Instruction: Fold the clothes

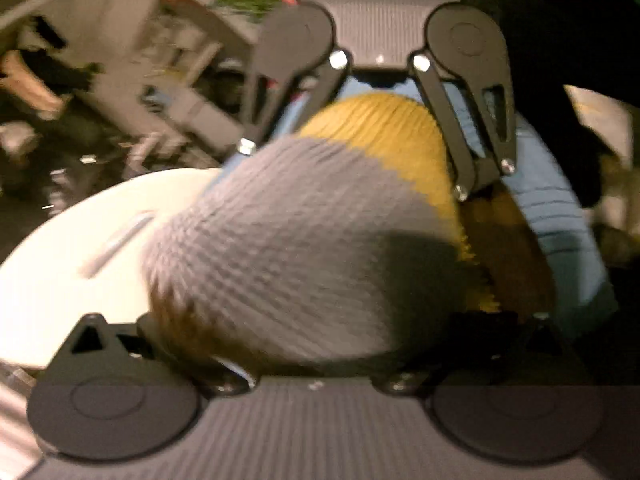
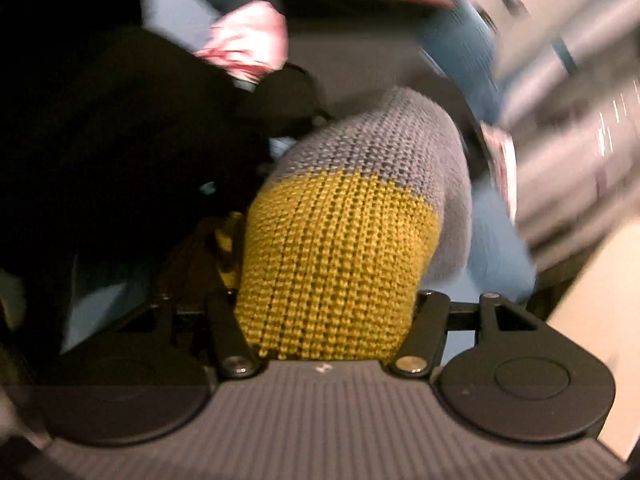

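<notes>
Knitted in grey and mustard-yellow, the sweater (image 2: 340, 248) bulged between both claws, above the white counter (image 1: 80, 248). The right claw (image 2: 328, 312) was clamped on its yellow band. The left claw (image 1: 312, 344) sat buried under the grey knit; whether it pinched the cloth could not be told.
</notes>
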Available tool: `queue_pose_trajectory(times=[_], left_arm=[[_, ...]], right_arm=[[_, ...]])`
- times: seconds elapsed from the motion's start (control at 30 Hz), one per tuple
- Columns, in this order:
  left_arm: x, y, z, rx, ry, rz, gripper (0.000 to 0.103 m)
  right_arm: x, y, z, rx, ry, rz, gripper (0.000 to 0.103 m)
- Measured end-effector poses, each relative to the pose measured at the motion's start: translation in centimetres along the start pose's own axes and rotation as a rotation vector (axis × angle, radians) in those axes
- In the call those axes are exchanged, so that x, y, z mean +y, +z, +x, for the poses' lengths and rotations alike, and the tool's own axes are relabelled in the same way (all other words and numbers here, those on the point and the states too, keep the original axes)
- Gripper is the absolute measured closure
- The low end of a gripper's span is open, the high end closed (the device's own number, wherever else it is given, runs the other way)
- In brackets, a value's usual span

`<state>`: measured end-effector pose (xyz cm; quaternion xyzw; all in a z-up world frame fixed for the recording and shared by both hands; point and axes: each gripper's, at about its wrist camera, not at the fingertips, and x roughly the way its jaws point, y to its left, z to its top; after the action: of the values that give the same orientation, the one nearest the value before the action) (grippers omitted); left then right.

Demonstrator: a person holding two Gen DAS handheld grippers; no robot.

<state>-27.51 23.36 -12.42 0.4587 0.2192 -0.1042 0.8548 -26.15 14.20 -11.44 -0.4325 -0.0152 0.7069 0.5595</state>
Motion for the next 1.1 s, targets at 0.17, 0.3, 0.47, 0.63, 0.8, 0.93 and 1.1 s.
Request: queue_pose_trajectory(times=[0.17, 0.3, 0.47, 0.63, 0.8, 0.93, 1.1], left_arm=[[-3.1, 0.3, -0.7, -0.038, 0.136, 0.150, 0.000], [-5.3, 0.6, -1.5, -0.069, 0.222, 0.274, 0.000], [-7.1, 1.3, -2.0, -0.073, 0.245, 0.299, 0.000], [-6.7, 2.1, -0.6, -0.026, 0.177, 0.178, 0.000], [-4.0, 3.7, 1.4, 0.068, 0.007, 0.030, 0.022], [-1.2, 5.0, 2.9, 0.142, -0.130, -0.165, 0.052], [1.8, 6.2, 3.7, 0.215, -0.138, -0.372, 0.062]], right_arm=[[-0.5, 1.3, 0.9, 0.071, 0.086, -0.018, 0.041], [0.7, 2.1, 1.0, 0.112, 0.089, -0.224, 0.039], [3.6, 2.5, 0.5, 0.079, 0.066, -0.549, 0.037], [5.7, 1.4, -0.4, -0.037, 0.017, -0.737, 0.036], [6.0, 1.5, -0.9, -0.058, 0.003, -0.639, 0.036], [5.0, 1.1, -1.0, -0.016, -0.039, -0.478, 0.036], [3.4, 1.6, -1.6, 0.022, -0.087, -0.274, 0.029]])
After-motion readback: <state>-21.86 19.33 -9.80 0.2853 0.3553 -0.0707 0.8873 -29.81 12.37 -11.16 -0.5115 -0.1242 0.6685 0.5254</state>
